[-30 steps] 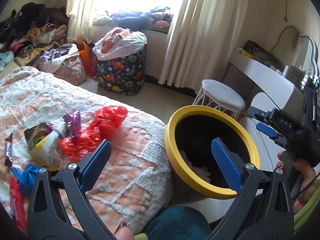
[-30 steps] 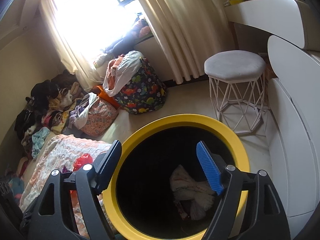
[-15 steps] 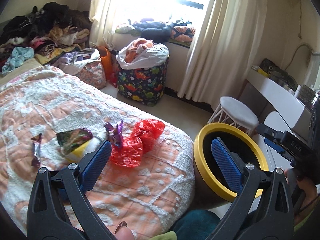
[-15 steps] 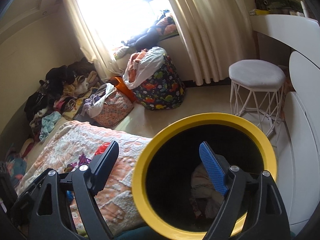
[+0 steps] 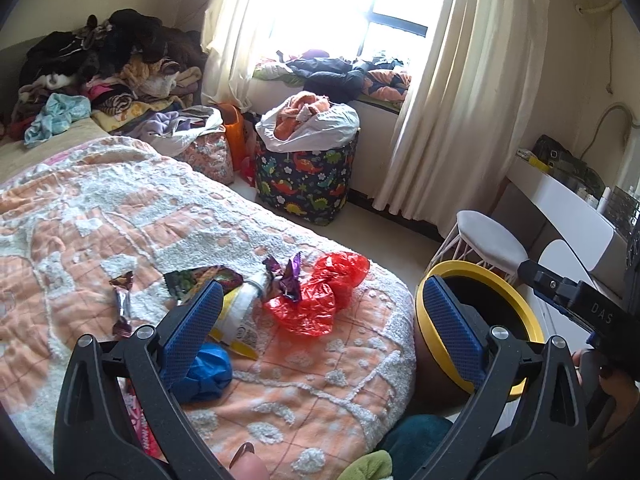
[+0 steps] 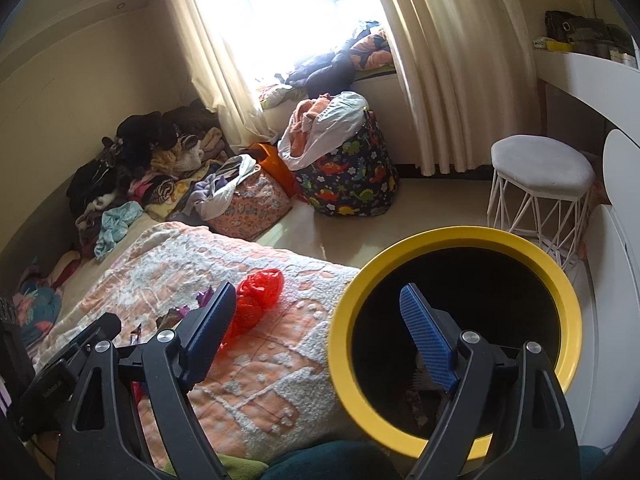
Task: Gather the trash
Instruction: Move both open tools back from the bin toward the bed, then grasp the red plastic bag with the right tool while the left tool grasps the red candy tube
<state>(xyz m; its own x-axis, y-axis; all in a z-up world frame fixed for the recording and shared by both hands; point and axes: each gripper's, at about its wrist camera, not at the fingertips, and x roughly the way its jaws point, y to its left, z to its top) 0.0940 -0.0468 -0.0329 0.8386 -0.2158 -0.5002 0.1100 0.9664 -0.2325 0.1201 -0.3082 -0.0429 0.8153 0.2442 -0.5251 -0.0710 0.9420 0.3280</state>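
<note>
Two empty grippers, left (image 5: 320, 328) and right (image 6: 316, 332), jaws apart, have been swung from the yellow-rimmed bin (image 6: 452, 236) toward wrappers and a red bag (image 5: 320, 292) left on the bedspread (image 5: 120, 216).

The lower part of the blue crumpled bag (image 5: 210, 368) is covered by the left gripper's (image 5: 324, 328) near finger, and a pink patterned wrapper (image 5: 138, 420) beside it is seen only through the gripper frame. The print on the yellow-and-white packet (image 5: 236, 316) is too small to be read. The inside of the yellow-rimmed bin (image 6: 452, 240) is lost in shadow in the right wrist view; its contents cannot be made out. The bin's near rim is cut by the right gripper's (image 6: 320, 330) arms. The window (image 6: 288, 12) is blown out by glare. A fingertip (image 5: 248, 470) is cut off at the bottom edge.
</note>
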